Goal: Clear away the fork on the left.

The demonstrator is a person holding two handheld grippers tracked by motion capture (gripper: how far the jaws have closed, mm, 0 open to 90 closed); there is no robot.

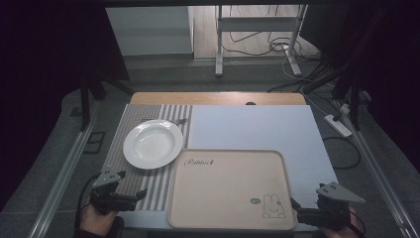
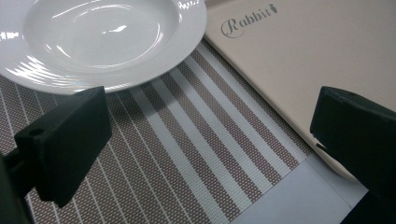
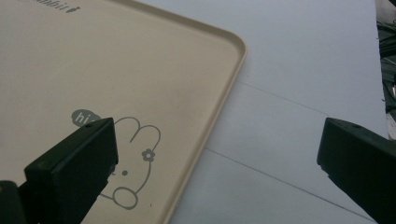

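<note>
Left gripper (image 1: 132, 198) hovering at near left over the striped mat (image 1: 148, 186), jaws gaping wide, gripping nothing. Right gripper (image 1: 297, 210) sitting at near right, jaws also spread wide and empty, one over the tray's (image 1: 223, 188) near-right corner by the rabbit print (image 1: 273, 206), the other over white table cover (image 1: 257, 129). Tray lying flat, centre near, bare. White plate (image 1: 153, 144) resting farther left on the mat, its rim just beside the tray's far-left corner.
</note>
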